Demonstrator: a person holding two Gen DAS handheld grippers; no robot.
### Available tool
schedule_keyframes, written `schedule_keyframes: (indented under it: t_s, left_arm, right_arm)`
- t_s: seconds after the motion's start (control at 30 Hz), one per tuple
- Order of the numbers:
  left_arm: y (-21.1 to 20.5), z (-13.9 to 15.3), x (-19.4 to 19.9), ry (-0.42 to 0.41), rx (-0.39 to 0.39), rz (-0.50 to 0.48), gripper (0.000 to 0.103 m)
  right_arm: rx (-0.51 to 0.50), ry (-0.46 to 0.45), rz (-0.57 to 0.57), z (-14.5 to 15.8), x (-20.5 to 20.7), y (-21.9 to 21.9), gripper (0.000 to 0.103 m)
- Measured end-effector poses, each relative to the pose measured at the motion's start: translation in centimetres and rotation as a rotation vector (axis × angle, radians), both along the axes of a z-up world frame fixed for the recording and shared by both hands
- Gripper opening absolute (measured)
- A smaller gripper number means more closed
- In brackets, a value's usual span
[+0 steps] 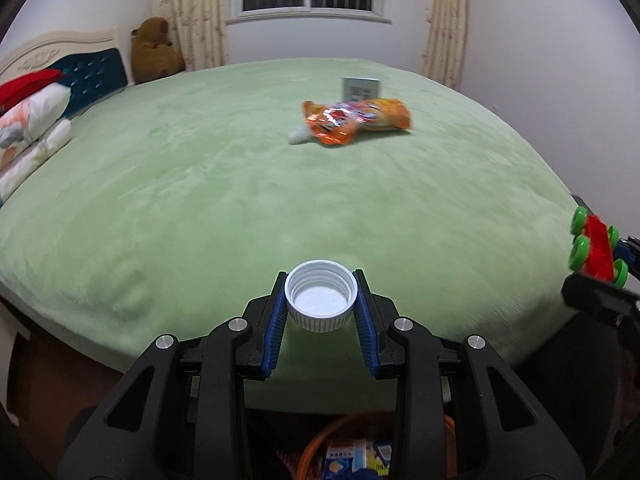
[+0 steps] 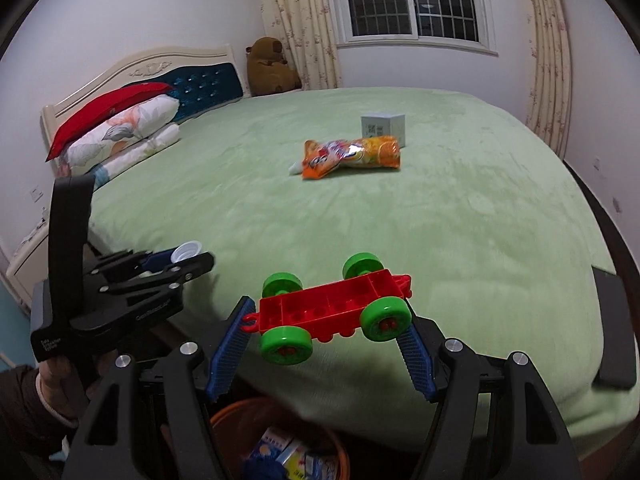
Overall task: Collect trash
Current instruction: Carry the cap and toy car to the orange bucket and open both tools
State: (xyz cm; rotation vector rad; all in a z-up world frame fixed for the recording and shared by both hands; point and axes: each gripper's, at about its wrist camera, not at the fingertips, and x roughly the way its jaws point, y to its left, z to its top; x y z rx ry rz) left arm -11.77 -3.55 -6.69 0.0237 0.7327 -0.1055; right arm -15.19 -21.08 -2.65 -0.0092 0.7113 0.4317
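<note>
Your left tool (image 1: 321, 305) is pinching something small between its blue pads (image 1: 276, 328), fingers narrowly parted and level. Your right tool (image 2: 326, 330) is gripping with fingers spread wide, your left hand (image 2: 52, 384) wrapping the handle.

Ribbed white plastic bottle cap (image 1: 321, 301); glossy red and green plastic toy car (image 2: 335, 308); shiny crinkled foil snack bag (image 1: 355, 120); soft matt green fleece blanket (image 1: 240, 184); ridged blue rubbery pads (image 1: 275, 330); plush brown teddy bear (image 2: 270, 67).
</note>
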Motion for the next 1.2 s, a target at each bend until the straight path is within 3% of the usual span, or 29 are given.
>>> schedule_keyframes:
  t_s: [0.3, 0.63, 0.9, 1.07, 1.1, 1.17, 1.2]
  left_arm:
    - [-1.9, -1.5, -3.3, 0.075, 0.048, -0.074, 0.031]
    - [-1.8, -7.4, -7.0, 0.319, 0.055, -0.21, 0.031]
    - [-1.0, -12.1, -5.7, 0.545, -0.003, -0.254, 0.031]
    - [-1.5, -13.8, -5.4, 0.616, 0.004, -0.268, 0.031]
    - [-1.5, -14.0, -5.3, 0.627, 0.007, -0.266, 0.032]
    - [-1.3, -14.6, -5.1, 0.655, 0.033, -0.232, 0.068]
    - [-1.2, -14.8, -4.4, 0.657, 0.04, -0.214, 0.073]
  right_arm:
    - [-0.011, 0.068, 0.077, -2.2, -4.2, 0.0, 0.067]
    - [-0.081, 0.295, 0.236, -8.6, -6.5, 1.5, 0.067]
    - [-0.114, 0.434, 0.272, -12.3, -5.1, 2.4, 0.067]
    - [-0.134, 0.488, 0.288, -13.9, -4.9, 2.7, 0.068]
    - [-0.136, 0.504, 0.295, -14.3, -4.8, 2.7, 0.072]
    - [-0.146, 0.526, 0.288, -14.9, -4.7, 2.6, 0.082]
    - [-0.146, 0.526, 0.286, -15.1, -5.0, 2.6, 0.082]
